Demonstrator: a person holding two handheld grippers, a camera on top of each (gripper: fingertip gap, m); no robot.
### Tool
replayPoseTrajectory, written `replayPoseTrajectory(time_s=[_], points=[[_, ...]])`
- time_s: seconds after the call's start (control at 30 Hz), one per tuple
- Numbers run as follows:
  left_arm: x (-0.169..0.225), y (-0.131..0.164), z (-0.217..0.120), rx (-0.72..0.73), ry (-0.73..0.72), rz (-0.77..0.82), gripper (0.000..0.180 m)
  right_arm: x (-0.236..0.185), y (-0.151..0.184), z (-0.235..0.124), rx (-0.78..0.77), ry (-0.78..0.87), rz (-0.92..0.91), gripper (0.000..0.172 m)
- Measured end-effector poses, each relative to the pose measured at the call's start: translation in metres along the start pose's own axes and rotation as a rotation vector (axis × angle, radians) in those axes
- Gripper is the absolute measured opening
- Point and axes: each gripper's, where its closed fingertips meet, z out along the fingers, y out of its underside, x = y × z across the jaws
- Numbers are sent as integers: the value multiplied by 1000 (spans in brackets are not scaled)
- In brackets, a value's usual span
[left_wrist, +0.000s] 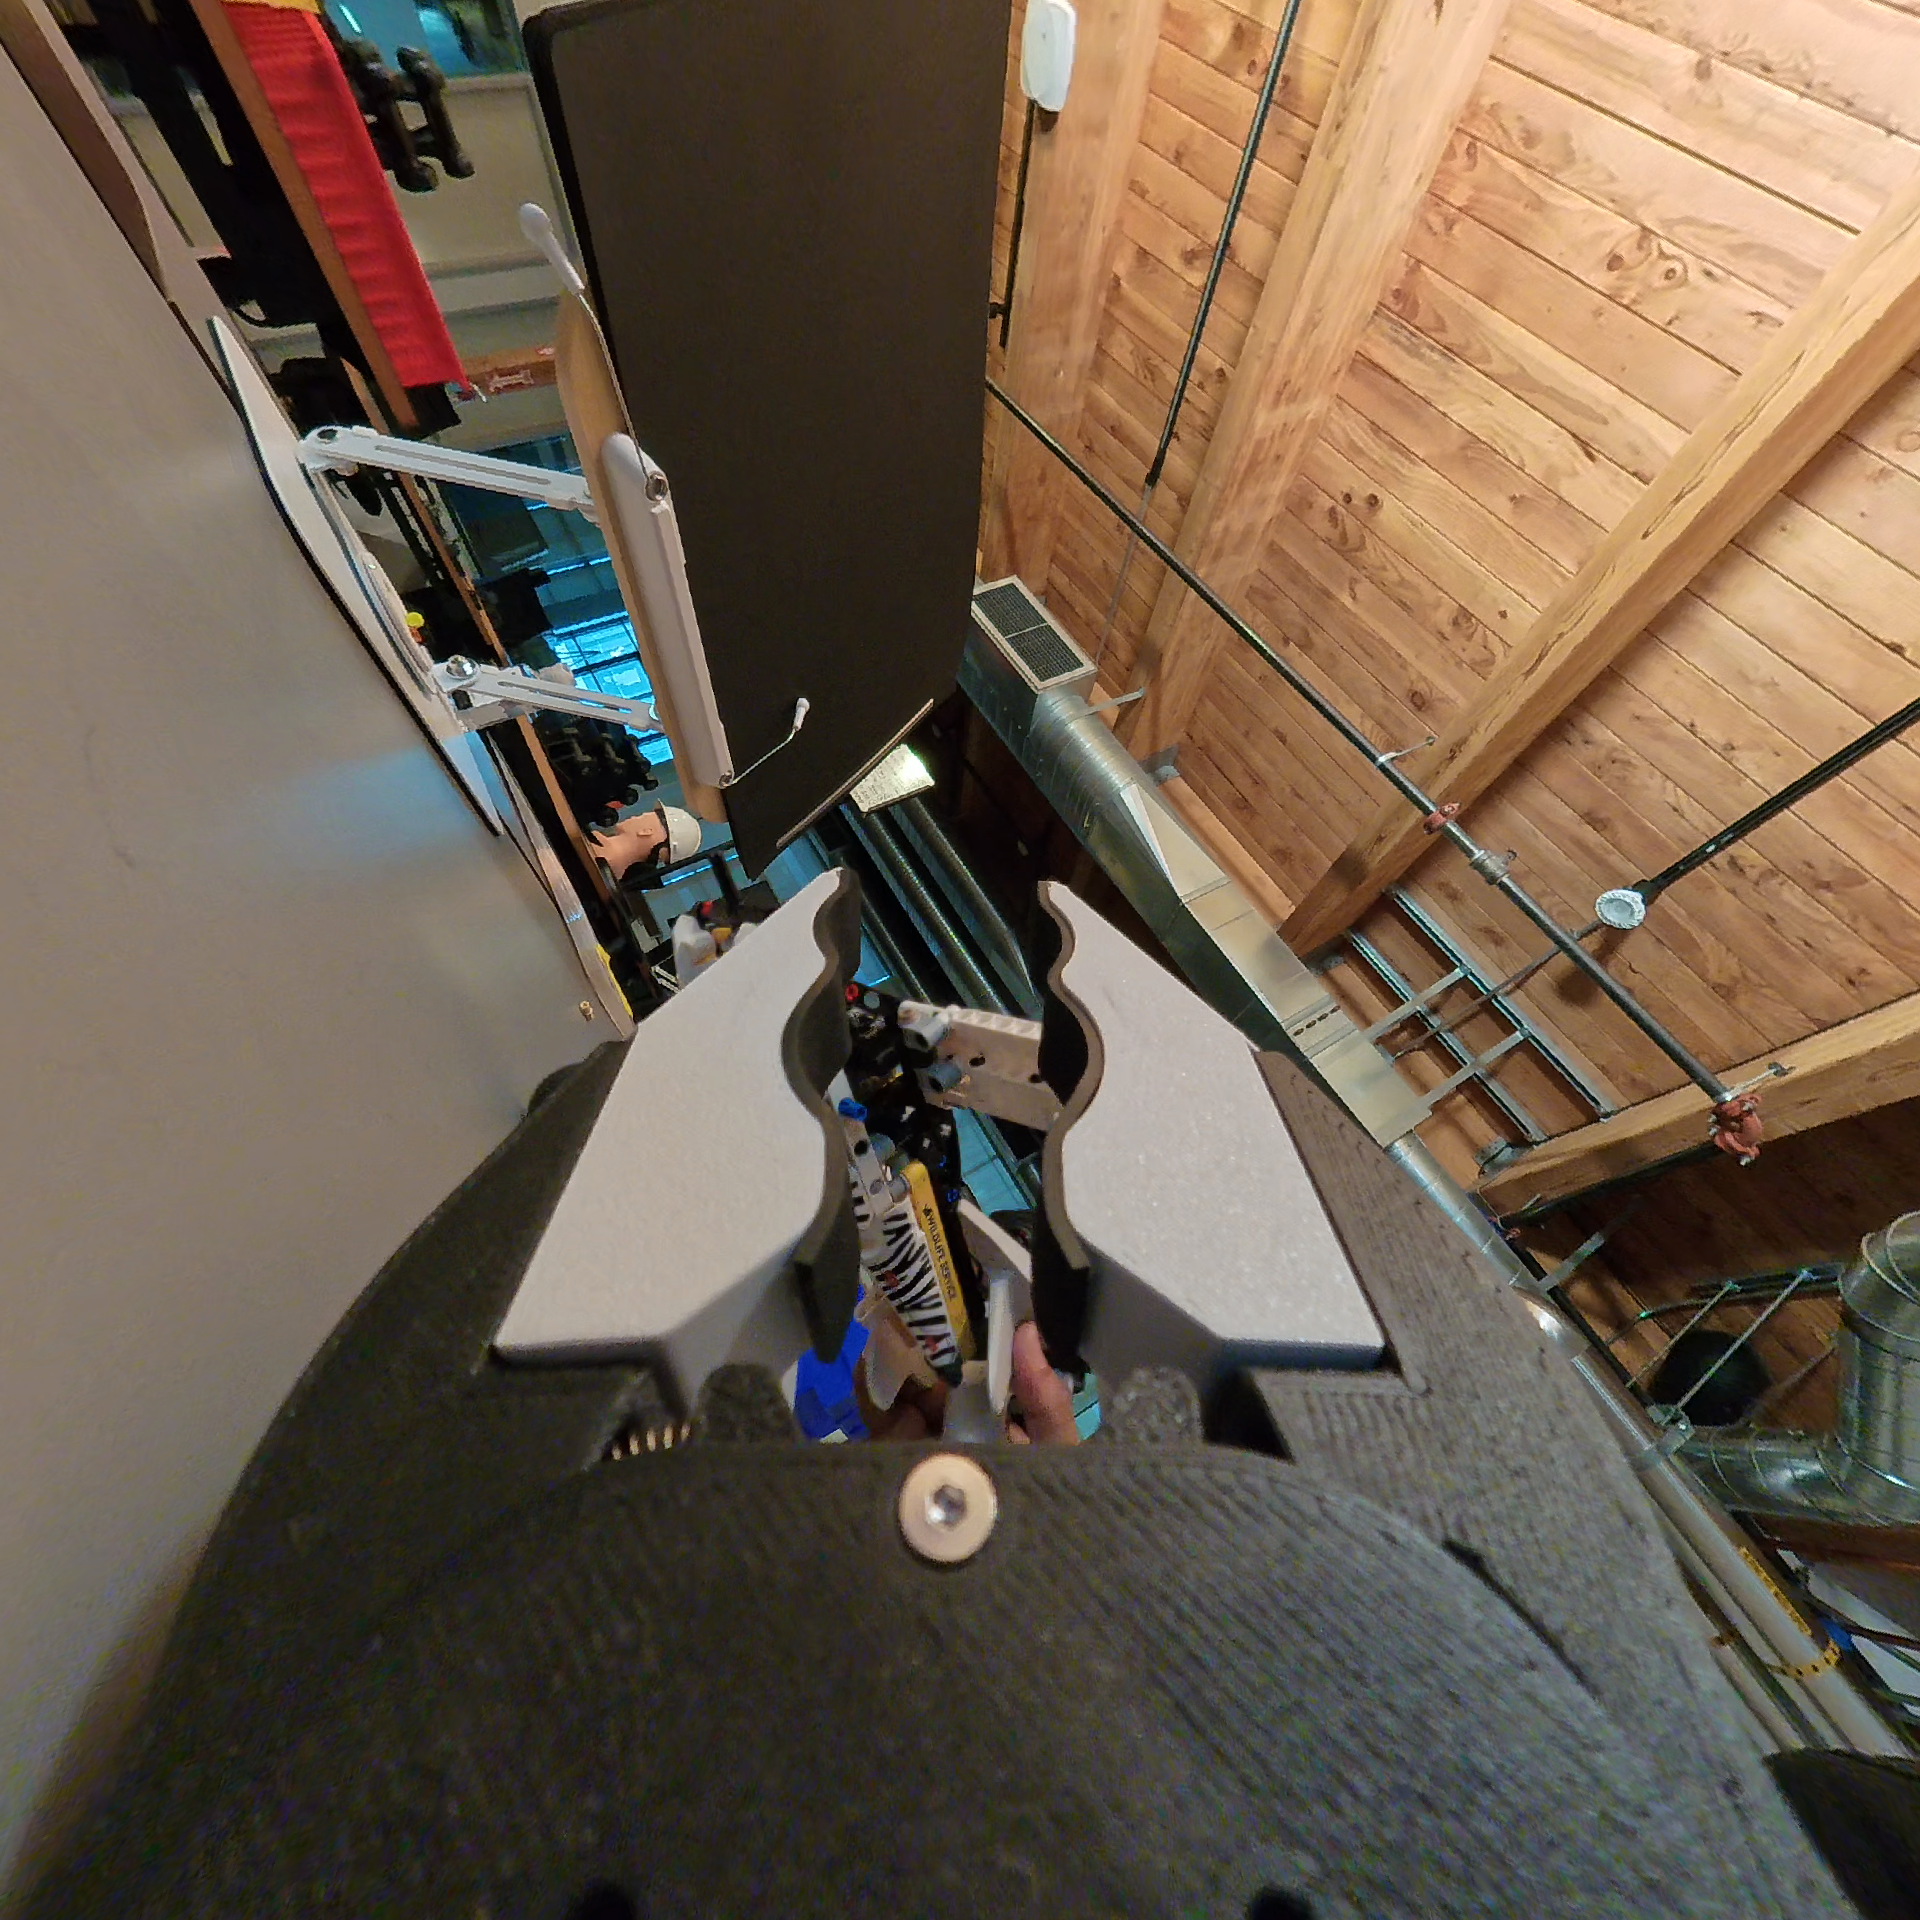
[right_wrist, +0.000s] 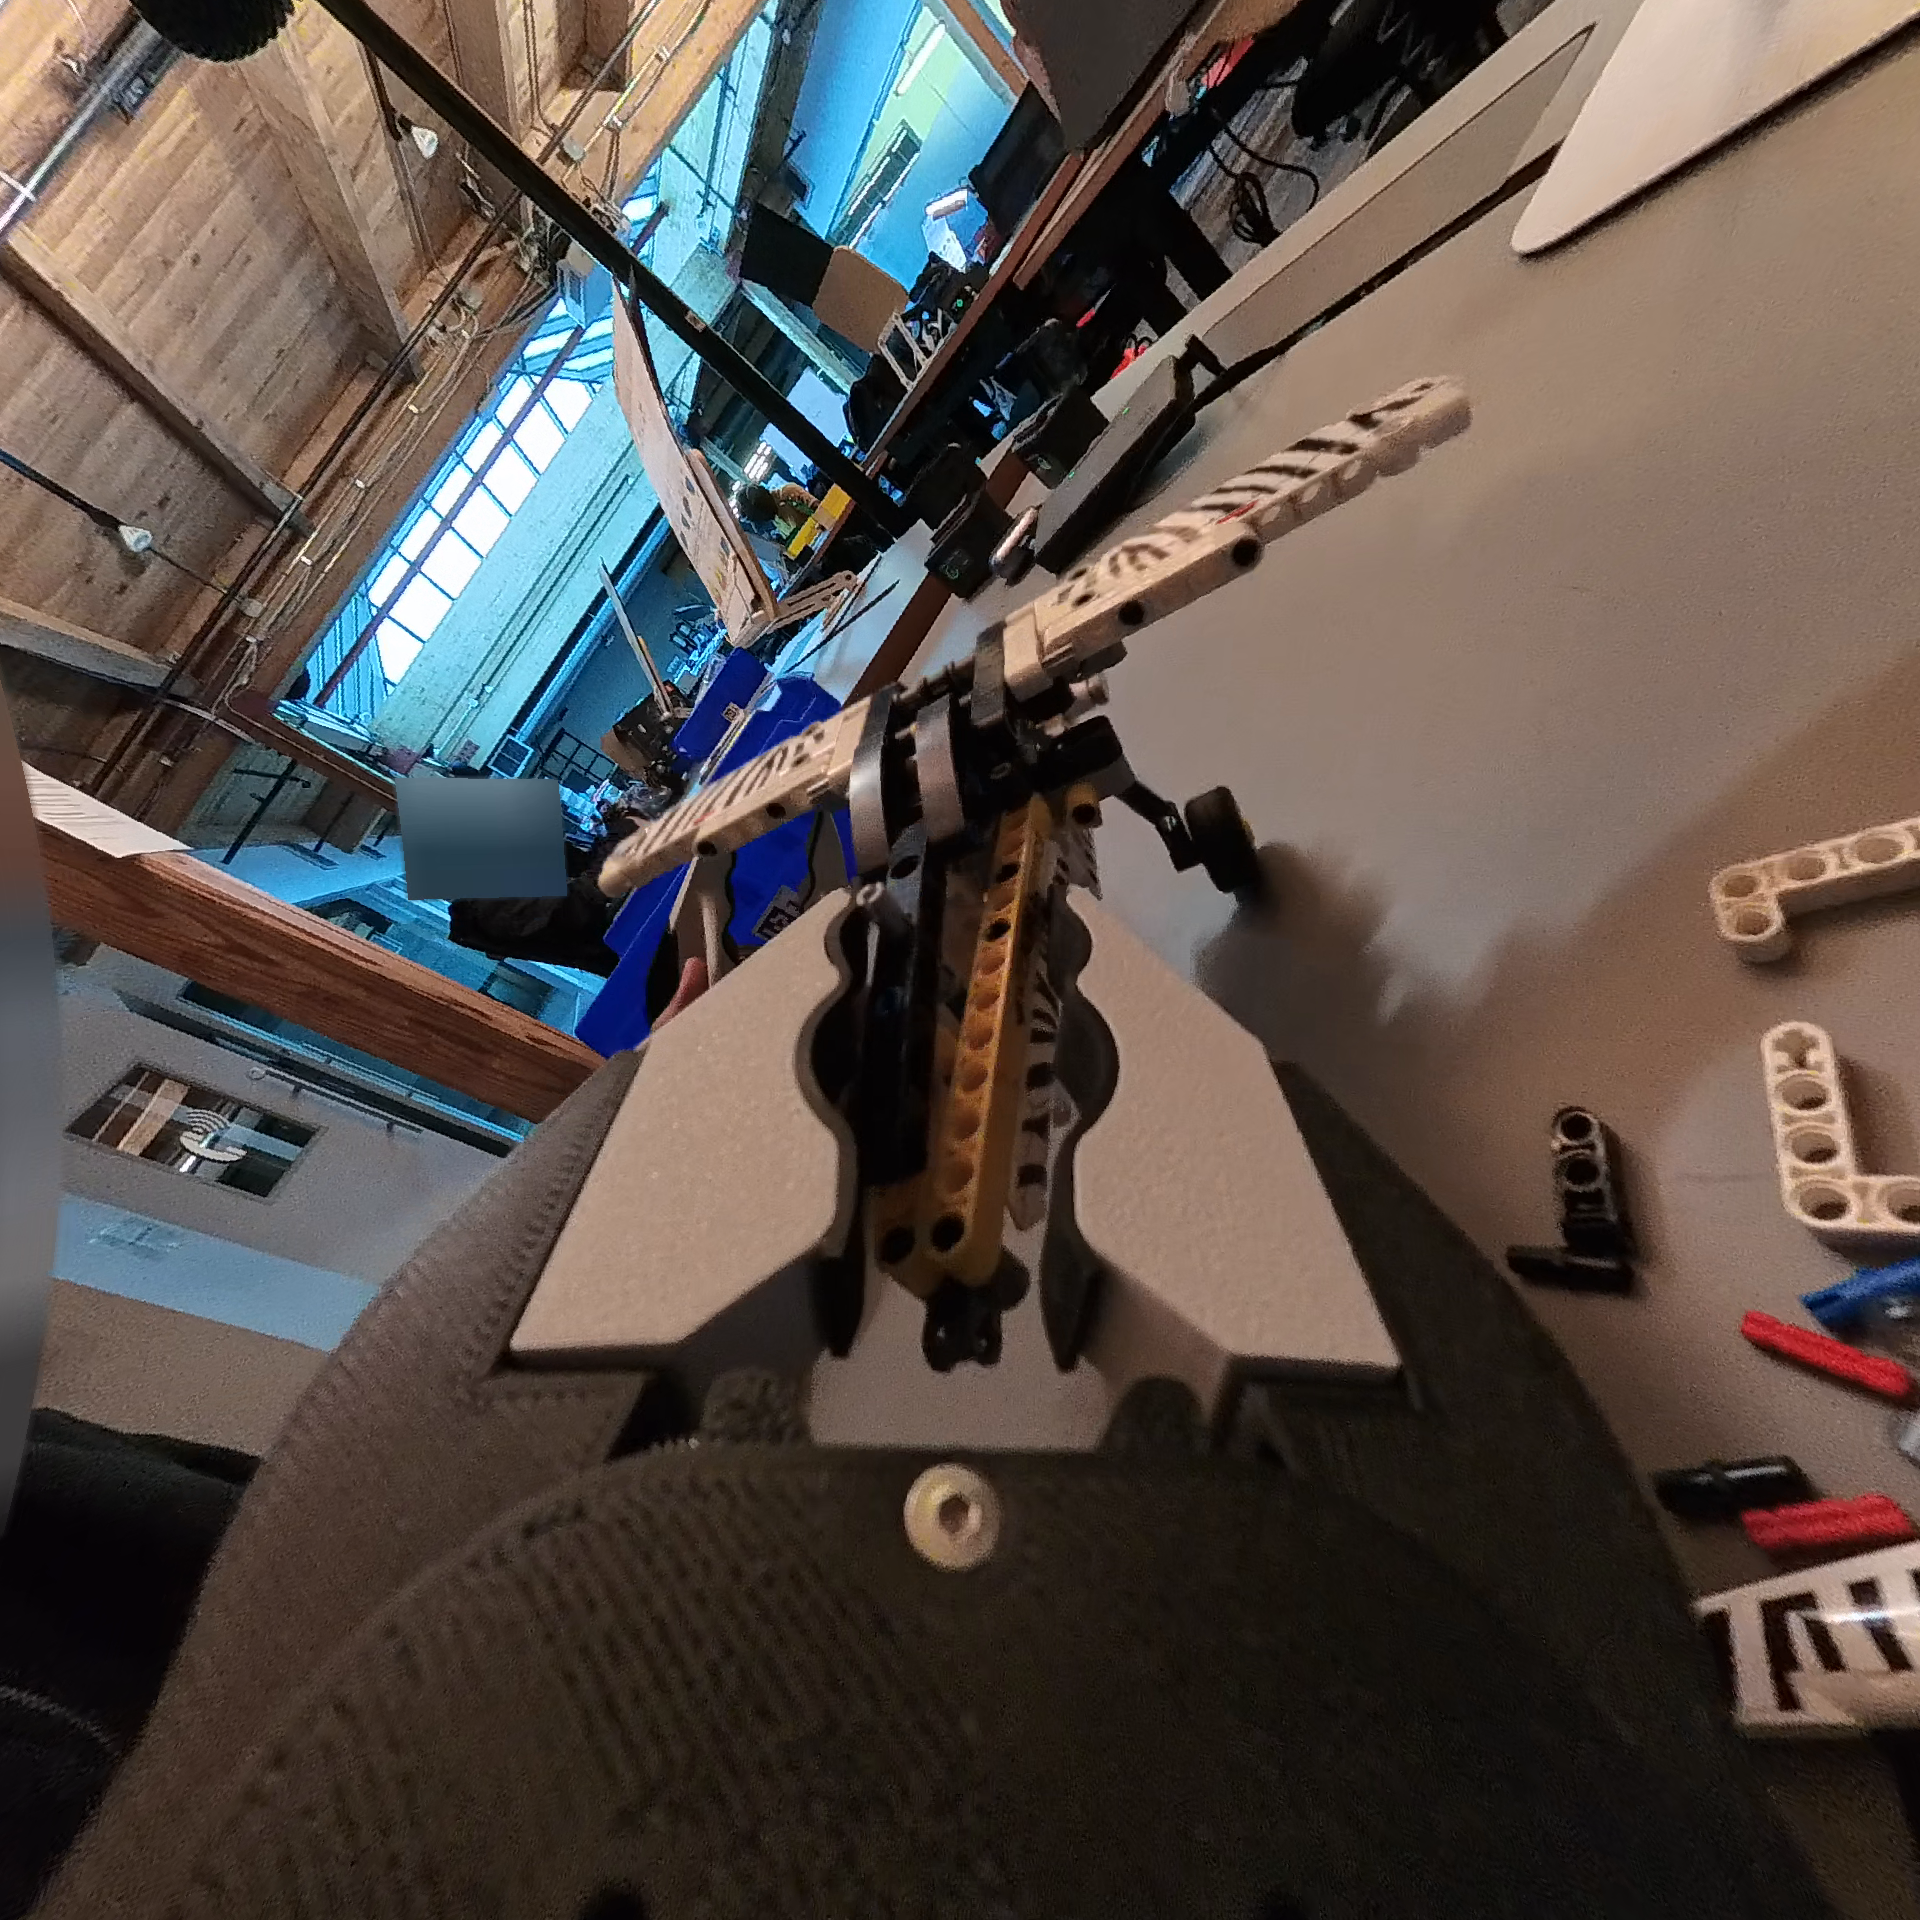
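My right gripper (right_wrist: 966, 914) is shut on a toy brick model (right_wrist: 987, 1039). Its pads press the model's yellow holed beam and black frame. Zebra-striped white blades (right_wrist: 1247, 499) stick out at the model's top, and a small black wheel (right_wrist: 1216, 836) hangs just over the grey table (right_wrist: 1507, 675). My left gripper (left_wrist: 940, 904) points up at the ceiling and is shut on the same model (left_wrist: 914, 1247). In the left wrist view a white holed piece (left_wrist: 982, 1055) and black parts span the space between the pads. A person's fingertip (left_wrist: 1039, 1371) shows below.
Loose parts lie on the table at right: white L-shaped beams (right_wrist: 1808, 883), a black connector (right_wrist: 1584, 1174), red pins (right_wrist: 1818, 1356) and a zebra-striped panel (right_wrist: 1818, 1652). A dark flat panel (left_wrist: 779, 416) hangs ahead of the left gripper, under the wooden ceiling (left_wrist: 1455, 416). Tip to tip, the grippers are about 20 cm apart. To reach the black connector (right_wrist: 1584, 1174) in a straight line is about 10 cm for my right fingers, about 25 cm for my left.
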Motion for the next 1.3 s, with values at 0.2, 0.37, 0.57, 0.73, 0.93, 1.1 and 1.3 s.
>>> replayPoseTrajectory(time_s=[0.2, 0.37, 0.57, 0.73, 0.93, 1.1, 1.3], points=[[0, 0, 0, 0, 0, 0, 27, -6, -2, 1, -15, 8, -61, 32], [0, 0, 0, 0, 1, 0, 27, -12, -3, 2, -29, 35, -149, 31], [0, 0, 0, 0, 1, 0, 27, -25, -7, 1, -76, 78, -297, 30], [1, 0, 0, 0, 3, 0, 28, -40, -18, 2, -108, 99, -405, 25], [3, 2, 1, -14, 16, 4, 28, -55, -29, 14, -201, 104, -502, 21], [6, 8, 5, -78, 52, -19, 33, -68, -25, 45, -297, 69, -555, 21], [24, 21, 2, -482, 53, 38, 43, -92, -14, 95, -479, 55, -766, 22]])
